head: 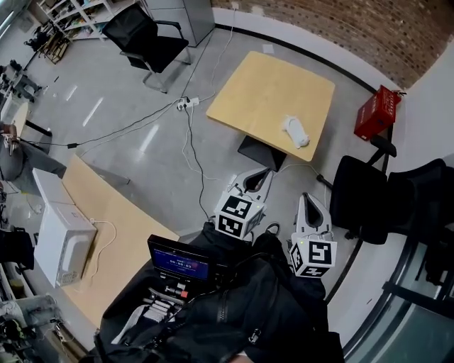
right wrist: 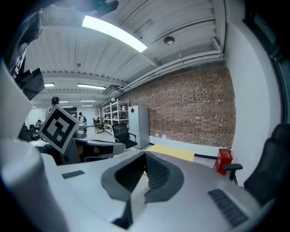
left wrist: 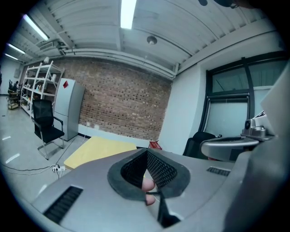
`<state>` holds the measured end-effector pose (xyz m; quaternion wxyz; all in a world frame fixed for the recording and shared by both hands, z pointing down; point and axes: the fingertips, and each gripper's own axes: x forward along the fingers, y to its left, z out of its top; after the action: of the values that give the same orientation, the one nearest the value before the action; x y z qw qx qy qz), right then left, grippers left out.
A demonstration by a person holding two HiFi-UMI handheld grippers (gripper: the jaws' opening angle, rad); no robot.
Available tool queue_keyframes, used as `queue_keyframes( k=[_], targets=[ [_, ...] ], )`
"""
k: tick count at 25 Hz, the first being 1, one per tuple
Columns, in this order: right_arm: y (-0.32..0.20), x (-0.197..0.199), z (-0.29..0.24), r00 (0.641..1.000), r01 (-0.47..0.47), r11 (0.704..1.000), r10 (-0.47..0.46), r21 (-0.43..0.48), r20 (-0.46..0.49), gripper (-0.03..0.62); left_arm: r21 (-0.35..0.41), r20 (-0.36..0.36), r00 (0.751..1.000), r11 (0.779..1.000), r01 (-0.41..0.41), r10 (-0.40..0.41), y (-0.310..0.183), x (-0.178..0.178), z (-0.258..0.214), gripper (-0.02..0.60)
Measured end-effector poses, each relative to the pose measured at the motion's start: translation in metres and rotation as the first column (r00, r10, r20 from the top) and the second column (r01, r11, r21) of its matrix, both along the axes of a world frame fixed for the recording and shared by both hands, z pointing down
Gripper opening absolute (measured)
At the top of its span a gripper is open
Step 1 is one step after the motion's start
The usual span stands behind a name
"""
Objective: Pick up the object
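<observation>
I'm in an office-like lab: chairs [head: 145,39], wooden tabletops [head: 273,96], stocked shelves [left wrist: 38,86], a brick wall [left wrist: 122,104], cables [head: 189,131] trailing over the grey floor [head: 120,92], strip lights [left wrist: 128,13] overhead.

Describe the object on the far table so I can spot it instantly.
Before the brick wall stands a light wooden table. Near its right edge lies a white lumpy object, the only thing on top; the red crate stands on the floor.
</observation>
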<state>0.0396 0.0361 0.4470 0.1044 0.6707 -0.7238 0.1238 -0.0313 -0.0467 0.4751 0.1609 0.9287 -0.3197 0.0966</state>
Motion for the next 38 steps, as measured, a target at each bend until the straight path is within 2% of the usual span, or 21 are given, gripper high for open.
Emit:
queue_keyframes(
  k=[11,25,38],
  targets=[
    [-0.040,0.005,-0.002,0.996,0.089,0.996,-0.089,0.018,0.001,0.004,0.010,0.012,0.995,0.995,0.097,-0.097,-0.033,-0.008,-0.002,-0.005],
    [-0.102,0.084,0.005,0.994,0.104,0.994,-0.105,0.017,0.037,0.005,0.033,0.060,0.992,0.993,0.111,-0.113,-0.088,0.066,-0.005,-0.005],
    [-0.149,0.130,0.040,0.986,0.134,0.990,-0.130,-0.034,0.104,0.004,0.001,0.126,0.981,0.989,0.147,-0.146,-0.137,0.103,0.018,-0.005]
  ],
)
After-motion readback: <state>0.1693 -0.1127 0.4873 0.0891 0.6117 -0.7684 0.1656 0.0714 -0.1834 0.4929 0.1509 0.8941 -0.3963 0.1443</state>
